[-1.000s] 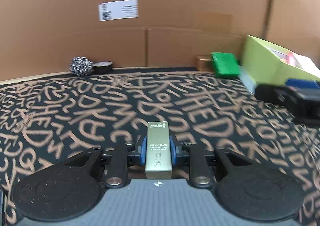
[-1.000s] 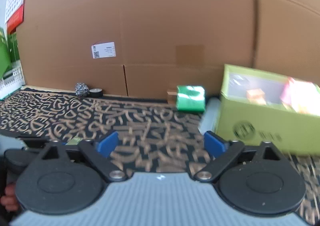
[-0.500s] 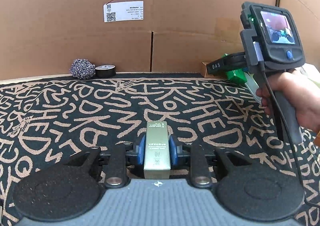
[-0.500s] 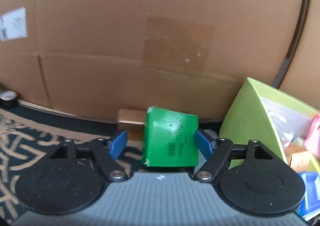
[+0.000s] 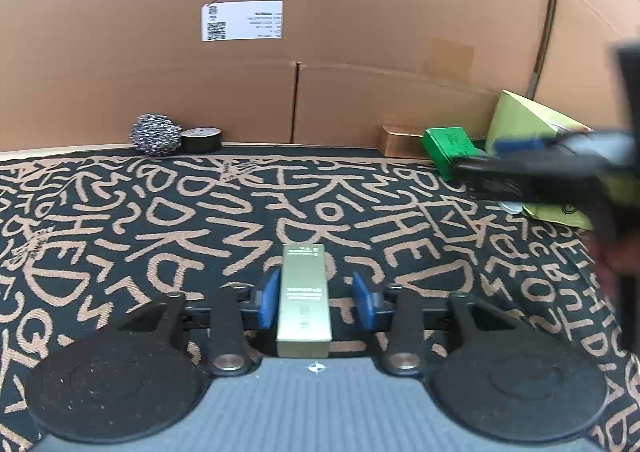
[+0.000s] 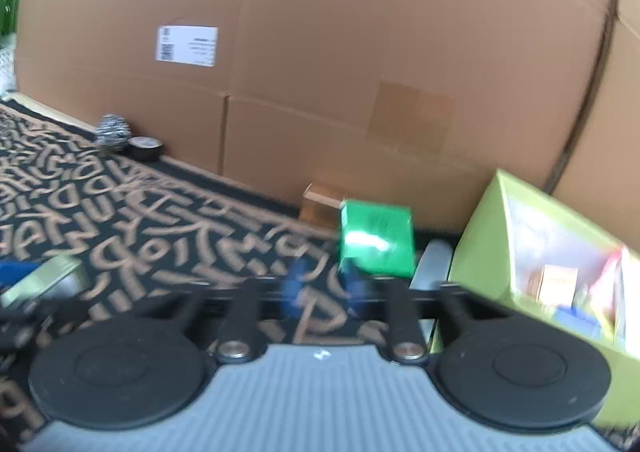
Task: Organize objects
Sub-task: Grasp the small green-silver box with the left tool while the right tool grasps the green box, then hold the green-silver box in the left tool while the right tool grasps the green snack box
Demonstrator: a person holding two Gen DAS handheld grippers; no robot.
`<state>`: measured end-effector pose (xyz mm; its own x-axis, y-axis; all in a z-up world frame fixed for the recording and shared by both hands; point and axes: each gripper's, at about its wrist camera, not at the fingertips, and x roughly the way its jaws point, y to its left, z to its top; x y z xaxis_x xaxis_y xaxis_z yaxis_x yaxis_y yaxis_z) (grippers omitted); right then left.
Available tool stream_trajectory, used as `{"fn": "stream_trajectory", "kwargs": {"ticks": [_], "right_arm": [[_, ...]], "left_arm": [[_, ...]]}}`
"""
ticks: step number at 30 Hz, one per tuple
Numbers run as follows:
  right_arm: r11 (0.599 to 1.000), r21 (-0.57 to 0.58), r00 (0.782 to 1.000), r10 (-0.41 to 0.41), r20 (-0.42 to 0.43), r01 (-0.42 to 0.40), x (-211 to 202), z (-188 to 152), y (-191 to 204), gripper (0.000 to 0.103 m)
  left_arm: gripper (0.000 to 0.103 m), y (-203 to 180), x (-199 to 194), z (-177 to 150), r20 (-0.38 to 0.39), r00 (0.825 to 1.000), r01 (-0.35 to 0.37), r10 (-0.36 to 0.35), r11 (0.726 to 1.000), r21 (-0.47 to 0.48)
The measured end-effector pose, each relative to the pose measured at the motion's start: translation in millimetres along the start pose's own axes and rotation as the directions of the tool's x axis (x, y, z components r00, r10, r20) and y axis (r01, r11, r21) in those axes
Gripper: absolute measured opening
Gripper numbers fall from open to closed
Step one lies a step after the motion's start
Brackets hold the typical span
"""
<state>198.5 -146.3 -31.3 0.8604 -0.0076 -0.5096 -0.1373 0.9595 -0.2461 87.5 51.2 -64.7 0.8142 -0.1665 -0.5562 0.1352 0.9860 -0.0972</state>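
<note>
Each handheld gripper has a ribbed grey housing with a small cross mark at its front edge, two round black discs beside it, and black linkage arms pinned with silver screws. The left gripper and the right gripper both carry blue pads on black fingers.

the left camera sat low over the patterned mat, close behind its own gripper, and looked a bit downward toward the cardboard wall at the back. the right camera looked the same way but from farther right and tipped sideways, so the mat sloped in its view, and its picture was blurry. both views showed the white label, the grey ball, the tape roll, the green box and the lime bin.
</note>
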Motion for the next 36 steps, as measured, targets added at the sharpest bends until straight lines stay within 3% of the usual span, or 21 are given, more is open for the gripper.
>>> {"fn": "stream_trajectory", "kwargs": {"ticks": [1,4,7,8,9,10,13,14,15,16,20,22,24,28,32,34,36], "right_arm": [[1.000,0.000,1.000,-0.022,0.002,0.022,9,7,-1,0.091],[0.996,-0.012,0.995,-0.092,-0.047,0.092,50,24,-5,0.091],[0.981,-0.066,0.973,-0.190,-0.128,0.182,90,32,-4,0.090],[0.979,-0.071,0.967,-0.200,-0.159,0.191,100,32,-5,0.084],[0.982,-0.034,0.970,-0.187,-0.155,0.184,103,31,-8,0.066],[0.987,0.032,0.973,-0.150,-0.178,0.158,102,30,-14,0.062],[0.990,0.130,0.988,-0.029,-0.152,0.049,72,21,-19,0.061],[0.990,0.132,0.990,0.065,-0.122,-0.049,39,5,-14,0.061],[0.990,0.132,0.990,0.065,-0.122,-0.049,39,5,-14,0.061],[0.982,0.137,0.986,0.140,-0.091,-0.127,-1,-18,-10,0.061],[0.982,0.105,0.984,0.167,-0.070,-0.159,-58,-49,-3,0.062],[0.978,0.106,0.980,0.187,-0.064,-0.180,-94,-63,-1,0.062],[0.974,0.127,0.977,0.198,-0.084,-0.187,-119,-74,0,0.062],[0.969,0.133,0.971,0.222,-0.087,-0.210,-144,-94,-2,0.083],[0.978,0.126,0.978,0.180,-0.105,-0.166,-153,-106,-5,0.083],[0.972,0.157,0.977,0.192,-0.097,-0.175,-157,-110,-13,0.083],[0.960,0.212,0.974,0.205,-0.101,-0.181,-153,-110,-17,0.083]], "left_arm": [[0.046,1,1,0,0.000,1.000,0.003,-0.003,1.000,-0.002],[0.046,7,1,0,0.004,1.000,0.025,-0.025,0.999,-0.026],[0.047,9,0,0,0.007,0.999,0.033,-0.032,0.999,-0.041],[0.047,9,0,0,0.007,0.999,0.032,-0.032,0.999,-0.040],[0.047,8,0,0,0.007,0.999,0.031,-0.031,0.999,-0.040],[0.047,8,0,0,0.008,0.999,0.033,-0.033,0.999,-0.043],[0.047,8,0,0,0.010,0.999,0.040,-0.040,0.998,-0.053],[0.047,8,0,0,0.011,0.999,0.042,-0.041,0.997,-0.058],[0.047,9,0,0,0.012,0.999,0.045,-0.045,0.997,-0.063],[0.046,10,0,0,0.013,0.999,0.049,-0.048,0.996,-0.069],[0.040,10,-1,-1,0.016,0.998,0.059,-0.058,0.995,-0.086],[0.026,6,-4,-2,0.006,0.997,0.074,-0.073,0.995,-0.060],[0.025,-3,-9,-5,-0.009,0.994,0.112,-0.112,0.994,-0.020],[0.026,-35,-30,-22,-0.032,0.990,0.139,-0.136,0.981,0.135],[0.039,-51,-36,-28,-0.035,0.994,0.108,-0.102,0.968,0.226],[0.060,-51,-29,-24,-0.043,0.996,0.084,-0.076,0.973,0.216],[0.060,-49,-24,-20,-0.053,0.996,0.074,-0.065,0.978,0.193]]}}
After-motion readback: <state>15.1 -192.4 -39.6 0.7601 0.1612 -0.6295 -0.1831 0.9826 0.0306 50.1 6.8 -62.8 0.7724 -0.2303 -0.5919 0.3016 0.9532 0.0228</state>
